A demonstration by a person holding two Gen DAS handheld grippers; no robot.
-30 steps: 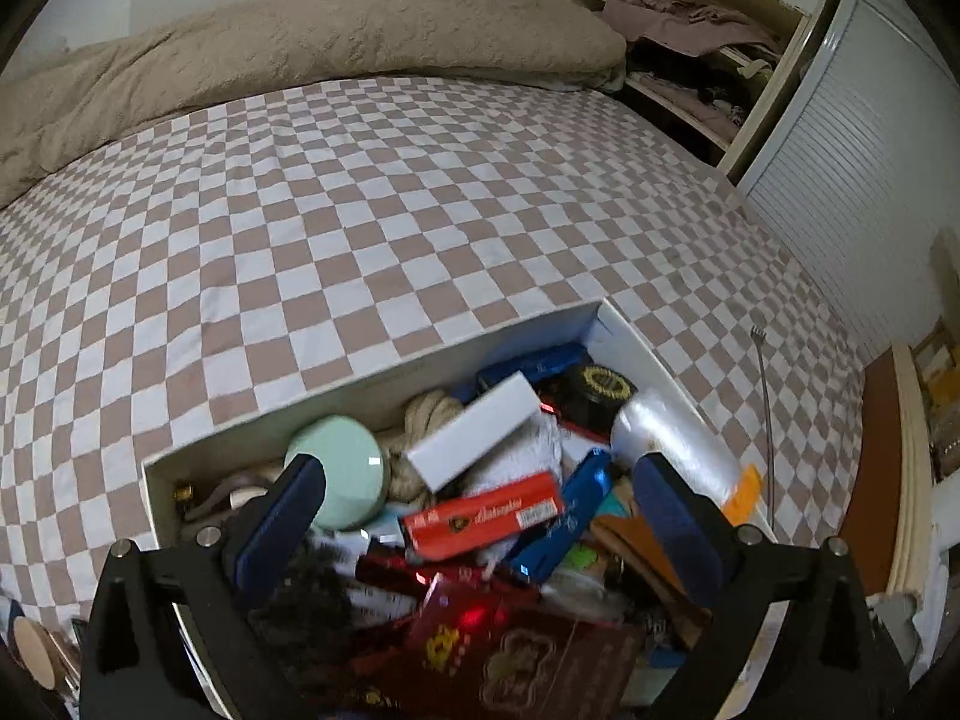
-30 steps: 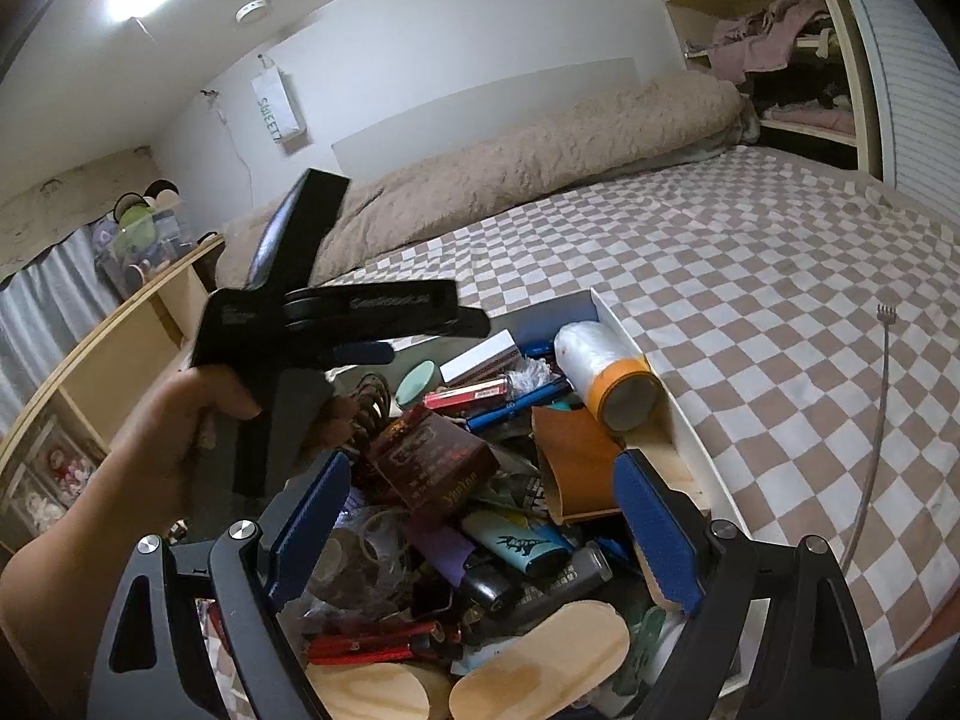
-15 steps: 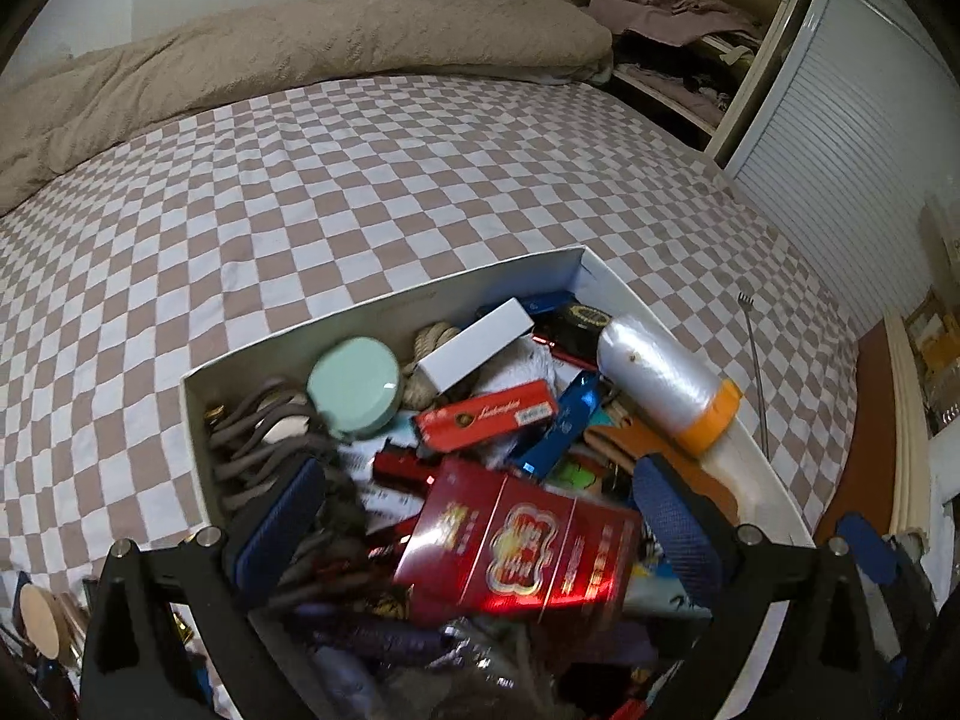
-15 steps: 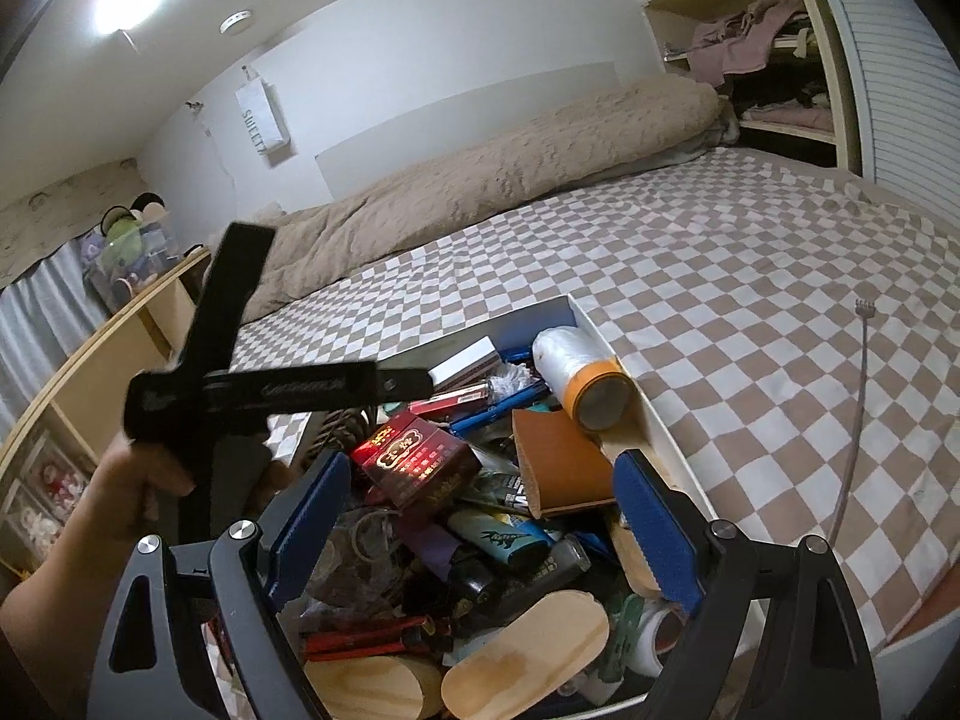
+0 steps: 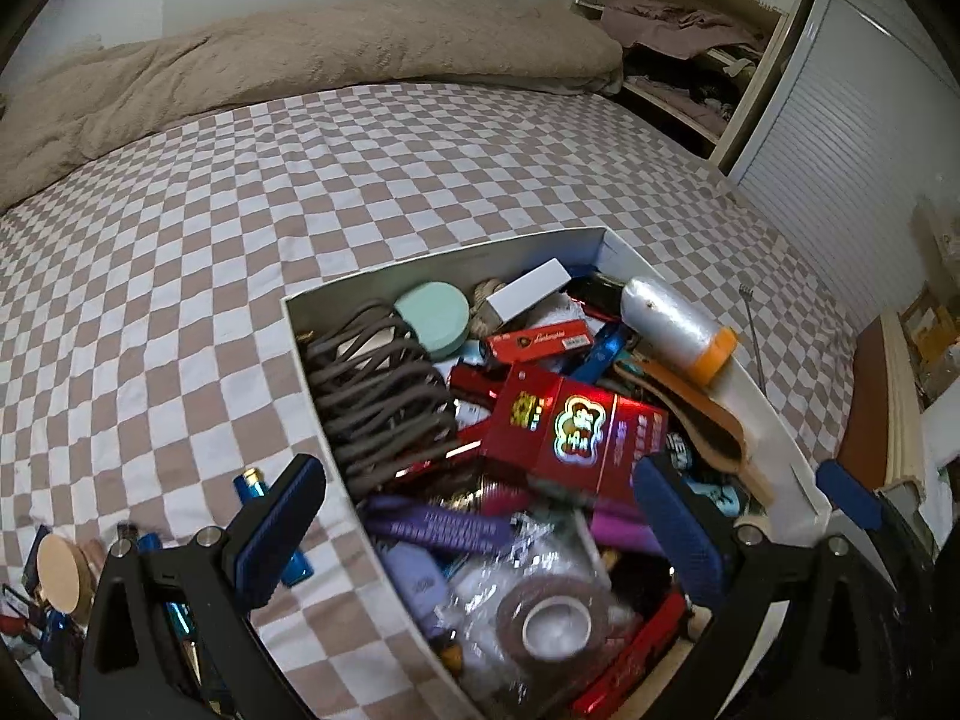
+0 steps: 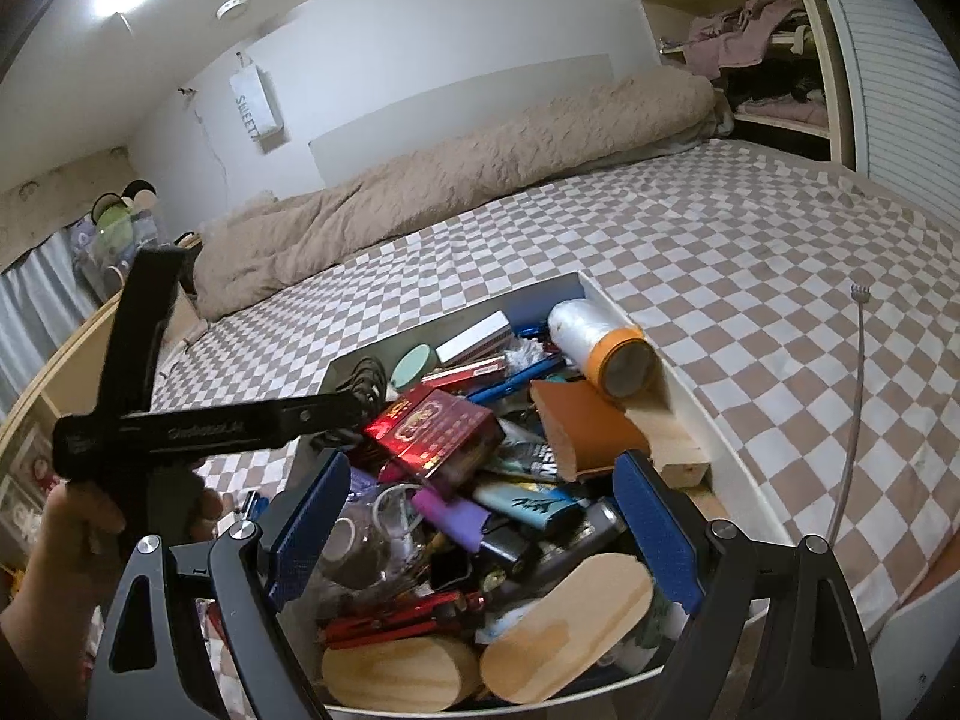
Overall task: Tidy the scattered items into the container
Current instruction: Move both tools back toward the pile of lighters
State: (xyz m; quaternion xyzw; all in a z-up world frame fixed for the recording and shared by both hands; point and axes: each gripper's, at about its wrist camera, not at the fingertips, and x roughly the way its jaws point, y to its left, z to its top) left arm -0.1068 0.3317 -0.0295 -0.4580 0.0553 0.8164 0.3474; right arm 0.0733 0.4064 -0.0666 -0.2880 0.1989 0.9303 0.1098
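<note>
The white box (image 5: 444, 276) sits on the checked bed (image 5: 300, 192), near its front edge, and is already heaped. A red carton (image 5: 576, 432) lies on top of the pile, with a coil of dark cord (image 5: 378, 384), a mint round tin (image 5: 435, 327), a plastic roll with an orange end (image 5: 678, 330), a purple tube (image 5: 438, 531) and a tape roll (image 5: 555, 624) packed around it. In the right wrist view two oval wooden pieces (image 6: 564, 630) rest at the box's near rim. Most of the tidying looks done.

Some things are still out. On the bed just beside the box's left wall, toward the front left corner, lie a blue lighter (image 5: 252, 486), a round wooden disc (image 5: 60, 570) and a few small bits too blurred to name. A long thin metal rod (image 6: 852, 414) lies on the bed to the right of the box, apart from it.

The left claw (image 5: 474, 540) is released and grasps nothing, hovering across the box's left wall. The right claw (image 6: 480, 534) is likewise spread and carries nothing, hanging above the box's near end. Judging by this, the leftover pieces at the left come next.
</note>
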